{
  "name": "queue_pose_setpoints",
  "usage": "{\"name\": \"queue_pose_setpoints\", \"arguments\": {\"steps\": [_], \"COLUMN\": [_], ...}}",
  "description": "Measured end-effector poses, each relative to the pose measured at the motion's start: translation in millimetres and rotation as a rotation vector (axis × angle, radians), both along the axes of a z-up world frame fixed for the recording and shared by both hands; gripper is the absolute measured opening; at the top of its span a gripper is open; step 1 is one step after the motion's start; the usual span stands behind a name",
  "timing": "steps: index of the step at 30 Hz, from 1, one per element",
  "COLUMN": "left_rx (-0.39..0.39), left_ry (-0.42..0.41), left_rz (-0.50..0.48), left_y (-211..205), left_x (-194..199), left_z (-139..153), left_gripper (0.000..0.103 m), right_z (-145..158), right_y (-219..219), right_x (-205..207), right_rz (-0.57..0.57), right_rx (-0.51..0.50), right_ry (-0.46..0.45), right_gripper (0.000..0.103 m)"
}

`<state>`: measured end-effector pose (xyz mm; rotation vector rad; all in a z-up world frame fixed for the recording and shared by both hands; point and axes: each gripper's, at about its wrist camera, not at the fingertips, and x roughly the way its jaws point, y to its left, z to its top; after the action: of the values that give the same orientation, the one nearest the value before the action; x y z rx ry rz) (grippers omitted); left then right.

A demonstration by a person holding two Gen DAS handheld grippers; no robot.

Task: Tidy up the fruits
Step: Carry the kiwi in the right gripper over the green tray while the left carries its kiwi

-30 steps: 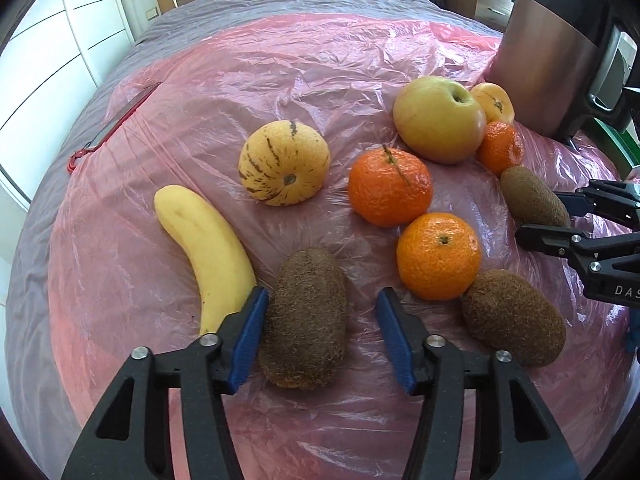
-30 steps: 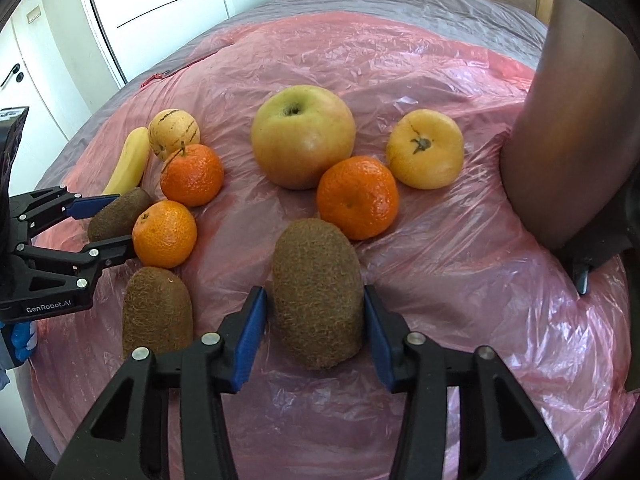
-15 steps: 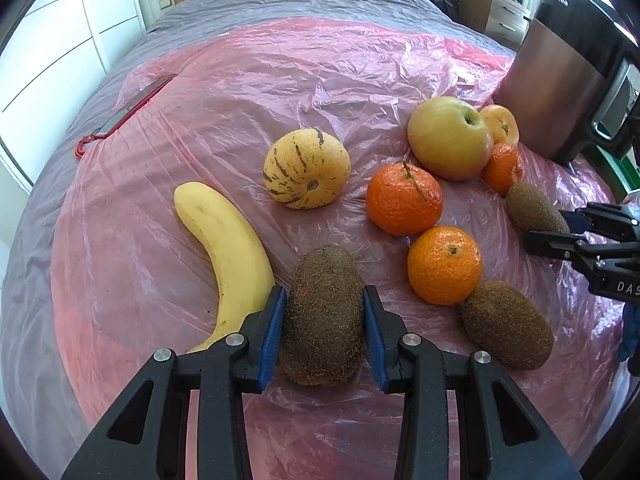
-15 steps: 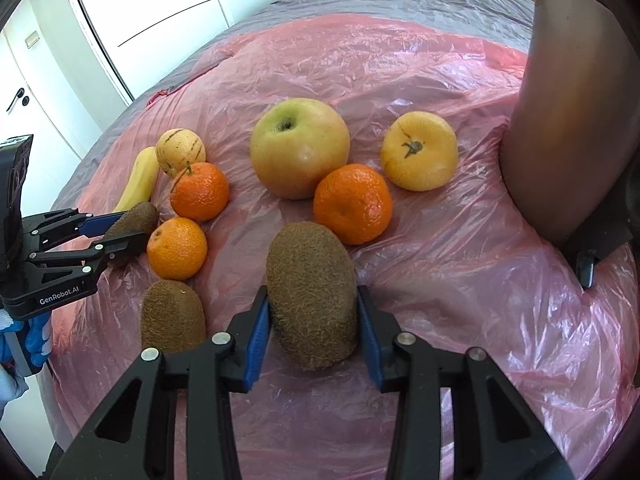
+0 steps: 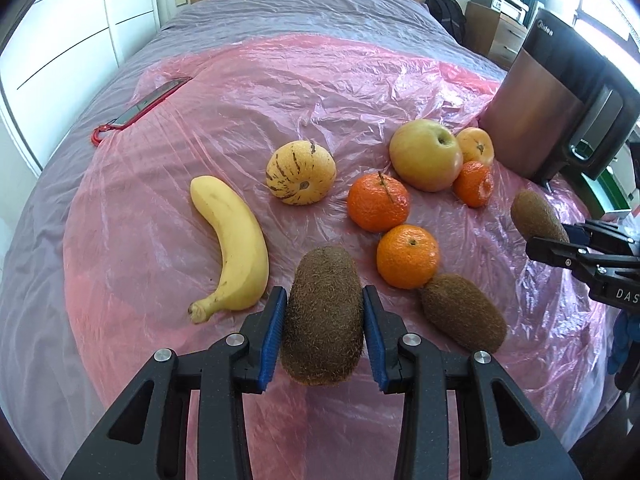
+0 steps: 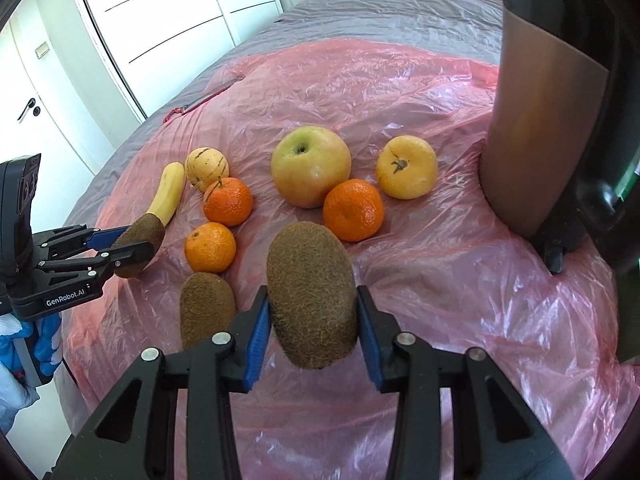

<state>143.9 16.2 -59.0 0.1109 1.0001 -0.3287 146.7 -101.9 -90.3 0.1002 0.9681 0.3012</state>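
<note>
My left gripper (image 5: 324,320) is shut on a brown kiwi (image 5: 323,314) and holds it above the pink plastic sheet (image 5: 280,92). My right gripper (image 6: 312,320) is shut on another kiwi (image 6: 311,294), also lifted. A third kiwi (image 5: 463,317) lies on the sheet between them; it also shows in the right wrist view (image 6: 206,307). A banana (image 5: 236,240), a striped yellow melon (image 5: 301,172), three mandarins (image 5: 407,256), a large apple (image 5: 425,155) and a yellow orange (image 5: 475,146) lie beyond.
A brown and black appliance (image 5: 556,108) stands at the right, close to the fruit. A red-cased phone (image 5: 148,104) lies at the sheet's far left. The sheet covers a grey bed; white wardrobe doors (image 6: 180,28) stand to the left.
My left gripper closed on the kiwi and lifted it. My right gripper, shut on its kiwi throughout, raised it off the sheet.
</note>
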Motion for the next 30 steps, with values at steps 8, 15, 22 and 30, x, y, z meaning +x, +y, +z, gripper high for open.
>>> {"name": "queue_pose_setpoints", "arguments": {"steps": [8,15,22,30], "left_rx": [-0.073,-0.087,-0.111,-0.143], "left_ry": [0.007,-0.005,-0.016,-0.031], "left_rz": [0.044,0.049,0.000,-0.115], "left_y": [9,5,-22,-80], "left_x": [-25,-50,-71,-87], "left_z": [10,26,46,70], "left_gripper": [0.033,0.033,0.033,0.033], "right_z": [8,19,32,46], "right_y": [-8,-12,-32,-78], "right_x": [-26,-51,-76,-99], "right_rz": [-0.006,0.005,-0.012,-0.082], "right_rx": [0.006,0.006,0.023,0.032], "right_ry": [-0.002,-0.023,-0.049,-0.079], "right_gripper": [0.071,0.071,0.071,0.071]}}
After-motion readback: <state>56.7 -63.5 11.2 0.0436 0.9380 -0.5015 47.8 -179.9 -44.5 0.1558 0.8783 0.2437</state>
